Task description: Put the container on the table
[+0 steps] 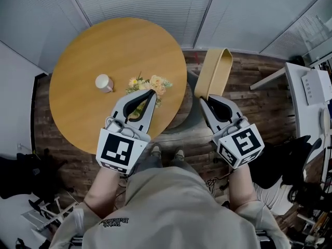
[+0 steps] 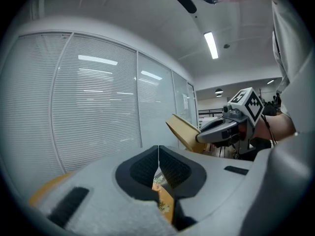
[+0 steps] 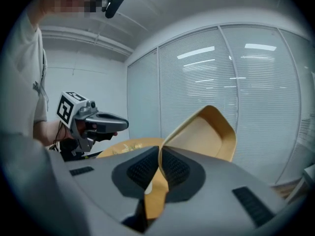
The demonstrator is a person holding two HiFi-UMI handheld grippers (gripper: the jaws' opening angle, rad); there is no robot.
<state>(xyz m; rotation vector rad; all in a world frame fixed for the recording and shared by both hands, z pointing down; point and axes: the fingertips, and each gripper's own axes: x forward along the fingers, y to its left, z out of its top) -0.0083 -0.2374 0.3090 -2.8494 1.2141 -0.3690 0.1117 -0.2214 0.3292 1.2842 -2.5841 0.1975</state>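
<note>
My right gripper point(image 1: 204, 99) pinches the near rim of the container point(image 1: 218, 69), carrying it at one o'clock, just off the counter point(image 1: 88, 45) and ready to swing over, I'd say. My left gripper point(image 1: 149, 93), jaws together on nothing, hovers over the flowers point(image 1: 150, 83) at eleven o'clock.

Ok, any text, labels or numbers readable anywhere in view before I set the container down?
Nothing readable.
Shirt print: upside down, too small to read.
Marker cubes on left gripper and right gripper: black-and-white patterns only, no letters.
Container, table, cup: no print visible.
</note>
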